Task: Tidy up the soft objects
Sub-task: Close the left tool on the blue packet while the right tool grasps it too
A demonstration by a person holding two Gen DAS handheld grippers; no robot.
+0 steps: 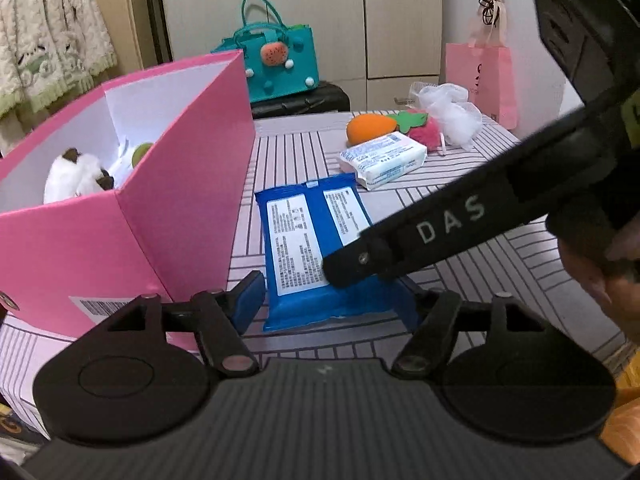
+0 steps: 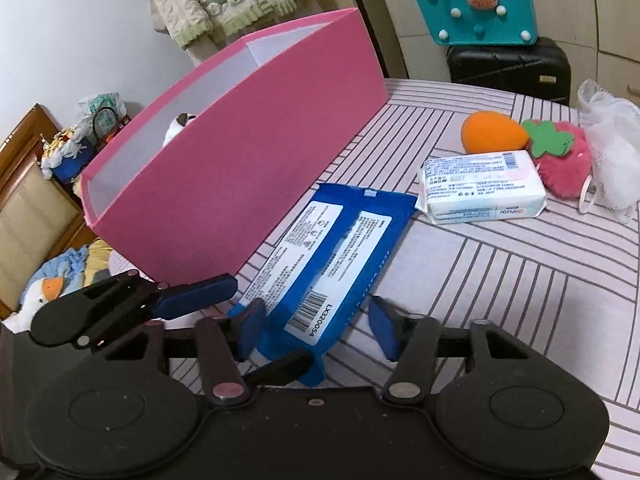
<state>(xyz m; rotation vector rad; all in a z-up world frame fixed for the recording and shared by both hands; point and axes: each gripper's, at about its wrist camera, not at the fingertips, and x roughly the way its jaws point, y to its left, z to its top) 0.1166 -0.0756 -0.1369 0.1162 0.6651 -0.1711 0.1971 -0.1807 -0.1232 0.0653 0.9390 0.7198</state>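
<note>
A blue wipes pack [image 1: 304, 240] [image 2: 340, 248] lies label-up on the striped table beside the pink box [image 1: 180, 208] [image 2: 240, 168]. My left gripper [image 1: 331, 304] is open, its blue pads on either side of the pack's near end. My right gripper [image 2: 318, 330] is open too and straddles the same end: its left pad is at the pack's edge and its right pad stands clear. In the left wrist view one of the right gripper's fingers [image 1: 400, 240] crosses over the pack. A white plush [image 1: 72, 176] and a green ball [image 1: 142, 152] sit inside the box.
Further back on the table are a white wipes pack [image 2: 484, 188], an orange sponge [image 2: 492, 132], a pink strawberry plush [image 2: 564, 168] and a white mesh pouf [image 2: 612, 148]. A teal bag [image 1: 280, 64] on a black suitcase [image 2: 508, 64] and a pink paper bag [image 1: 484, 76] stand behind.
</note>
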